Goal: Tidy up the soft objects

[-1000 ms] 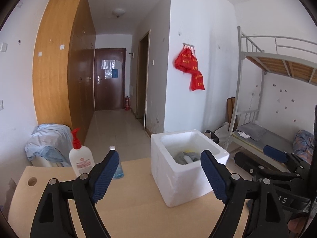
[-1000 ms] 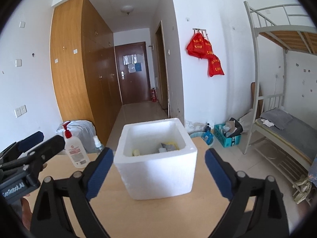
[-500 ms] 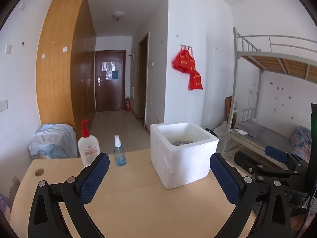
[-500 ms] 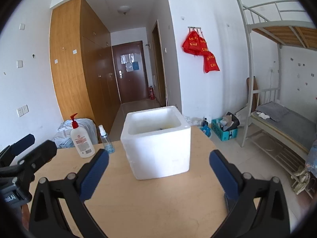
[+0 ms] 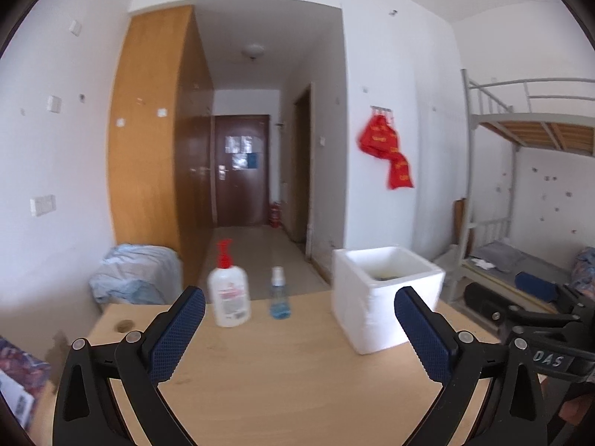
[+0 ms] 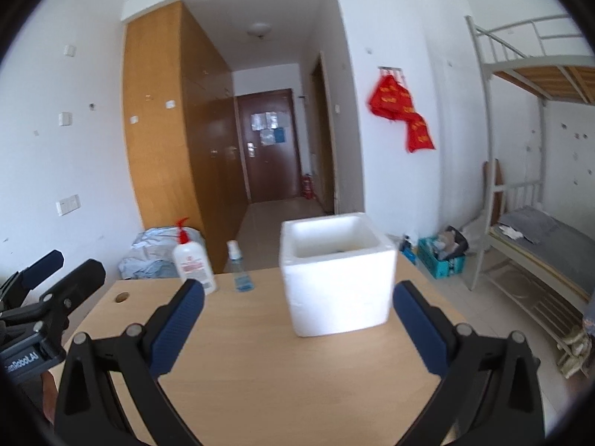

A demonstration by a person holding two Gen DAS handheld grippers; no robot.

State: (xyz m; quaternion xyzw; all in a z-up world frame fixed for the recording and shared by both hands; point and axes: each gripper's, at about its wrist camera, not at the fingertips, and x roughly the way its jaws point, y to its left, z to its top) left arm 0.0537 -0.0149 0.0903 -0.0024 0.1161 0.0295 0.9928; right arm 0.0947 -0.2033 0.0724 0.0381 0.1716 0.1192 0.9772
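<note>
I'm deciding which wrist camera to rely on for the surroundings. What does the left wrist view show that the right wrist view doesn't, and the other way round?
Only the left wrist view shows the right hand-held gripper at its right edge and patterned fabric at lower left.

Only the right wrist view shows the teal basket of clutter on the floor and the left hand-held gripper at its left edge.

Both show the white foam box, the red-pump lotion bottle, the small blue spray bottle, the wooden table, the red bags and the bunk bed.
</note>
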